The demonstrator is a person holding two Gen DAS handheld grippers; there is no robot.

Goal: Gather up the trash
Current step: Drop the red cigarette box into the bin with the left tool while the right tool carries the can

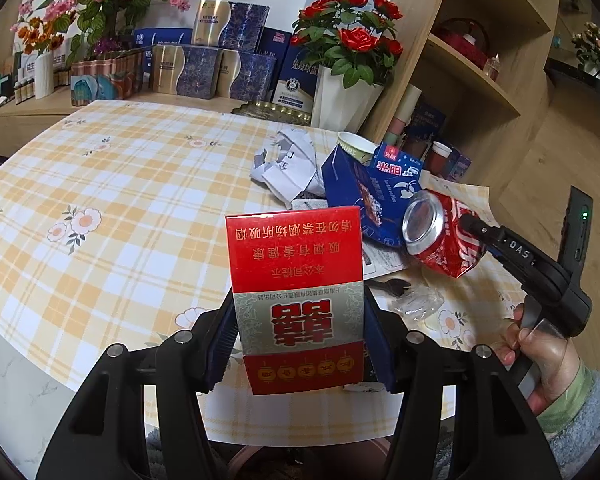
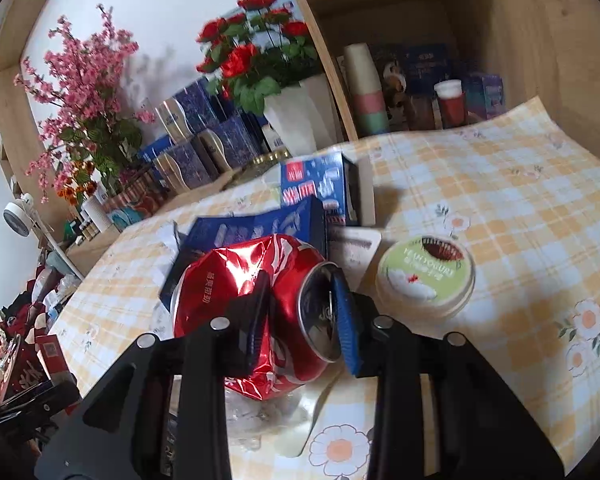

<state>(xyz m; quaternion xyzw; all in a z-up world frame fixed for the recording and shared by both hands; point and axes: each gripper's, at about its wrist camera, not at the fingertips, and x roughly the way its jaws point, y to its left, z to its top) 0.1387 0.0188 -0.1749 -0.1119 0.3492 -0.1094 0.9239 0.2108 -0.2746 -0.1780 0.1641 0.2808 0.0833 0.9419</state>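
Left claw [image 1: 300, 344] grasps one red box [image 1: 296, 280]; right claw [image 2: 300, 316] clenches one crushed can [image 2: 256, 308], lifted above the table [image 2: 500, 208].

We find the cigarette carton [image 1: 296, 300] centred over the table [image 1: 120, 200]; at two o'clock hangs the crushed can [image 1: 440, 236], the crumpled paper [image 1: 288, 164] at twelve, and the flower pot [image 1: 340, 100] behind.

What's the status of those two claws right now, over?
Left claw shut on red cigarette box. Right claw shut on crushed red can. More trash on table. Nothing blocking.
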